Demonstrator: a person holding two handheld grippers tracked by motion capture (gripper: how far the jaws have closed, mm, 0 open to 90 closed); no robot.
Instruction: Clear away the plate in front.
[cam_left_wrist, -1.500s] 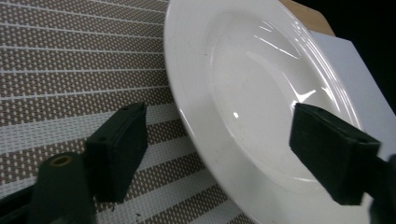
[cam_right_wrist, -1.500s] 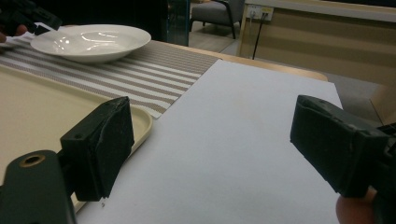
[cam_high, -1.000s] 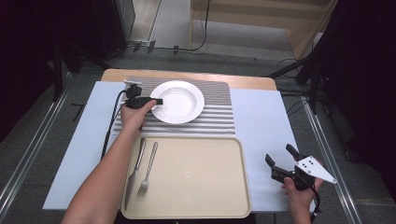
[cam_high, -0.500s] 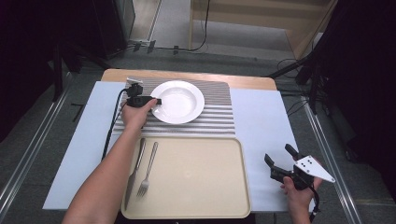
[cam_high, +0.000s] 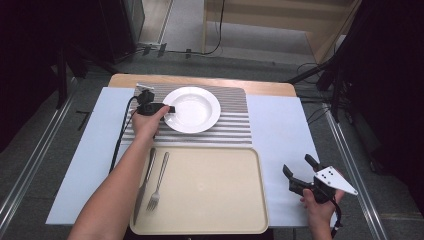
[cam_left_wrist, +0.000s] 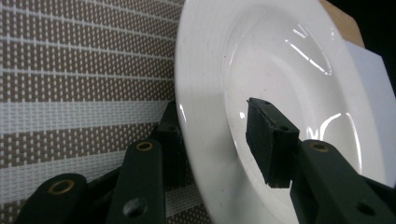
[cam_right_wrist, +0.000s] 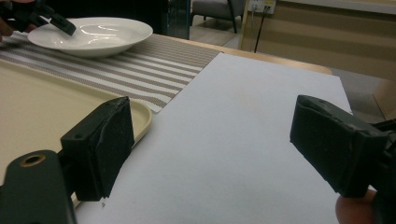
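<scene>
Since the earlier pictures the left gripper has been closing its jaws over the near rim of the round white ceramic plate, while the plate itself is lying where it was on the brown-and-white striped woven placemat.

From the high view, the plate is sitting empty at the middle of the placemat, toward the far edge of the table. In front of it the flat cream plastic tray is holding a steel table knife and a steel fork side by side along its left edge, the rest of it bare. The right gripper is resting over the pale blue table cover, right of the tray, with open cover around it. No writing can be read anywhere.

In the left gripper view, one jaw is lying under the plate's rim and the other inside the bowl, the pads narrow but whether they are pressing I cannot tell.

In the right gripper view, the jaws are standing wide with nothing between them, the tray's corner just beside one pad.
</scene>
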